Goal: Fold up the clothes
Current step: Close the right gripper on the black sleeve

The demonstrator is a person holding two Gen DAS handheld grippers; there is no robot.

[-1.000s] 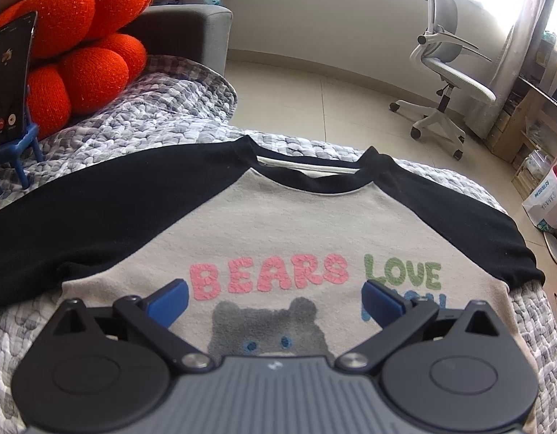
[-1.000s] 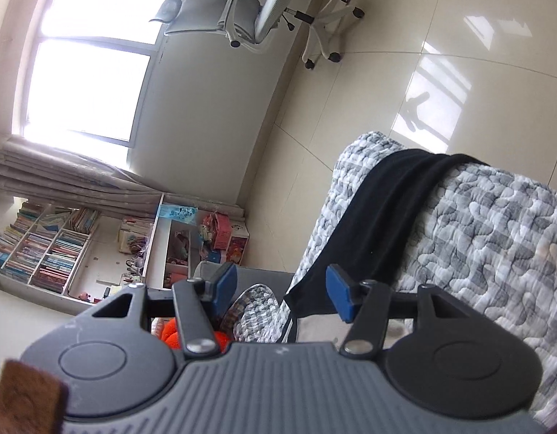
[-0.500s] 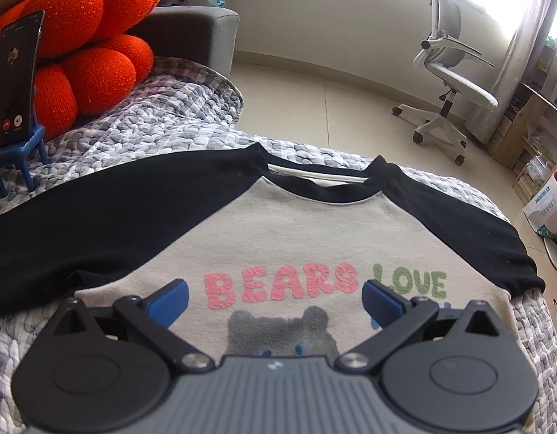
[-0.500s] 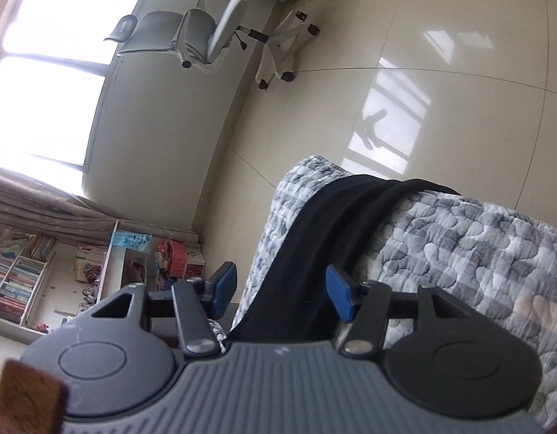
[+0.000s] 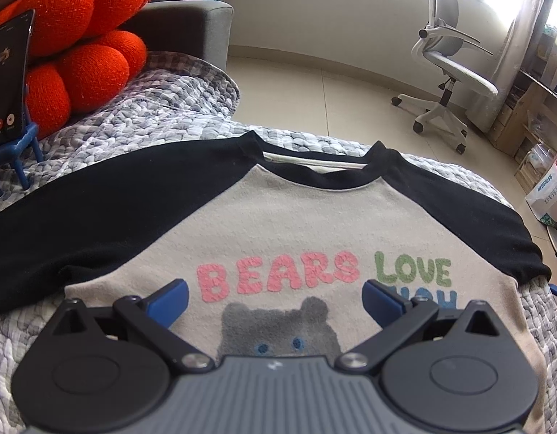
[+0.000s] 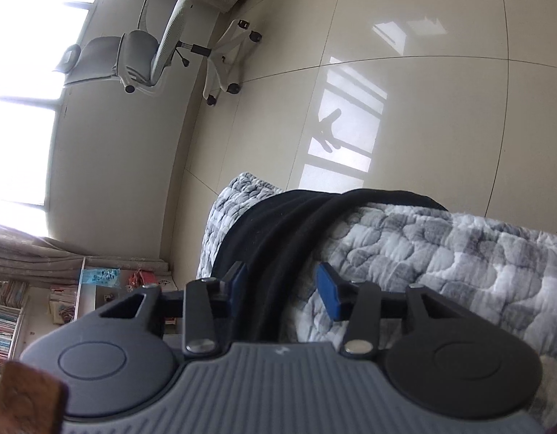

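From the left wrist view I see the whole front of the shirt (image 5: 296, 224) spread flat on the quilted bed cover (image 5: 162, 115): beige body, black raglan sleeves, black collar on the far side of my left tool (image 5: 274, 298). The left tool hangs over the lower chest print with its jaws wide apart and nothing between them; it is released. The lettering reads "BEARS LOVE", with a grey bear face directly ahead of the tool body. A second line of blue letters is cut off by the tool's right finger. Far left of the tool stand an orange cushion (image 5: 79, 36) and a phone (image 5: 7, 79) on a blue stand. An office chair (image 5: 448, 72) stands on the floor beyond the bed.

The right wrist view shows none of the print. It shows only one black sleeve (image 6: 278, 231) draped over the bed's edge, running between the blue pads of my right tool (image 6: 280, 287). The jaws are closing with the sleeve between them; the pads do not appear to press the cloth. The sleeve's near part is hidden under the tool body. I cannot make out the brown object at the bottom left corner.
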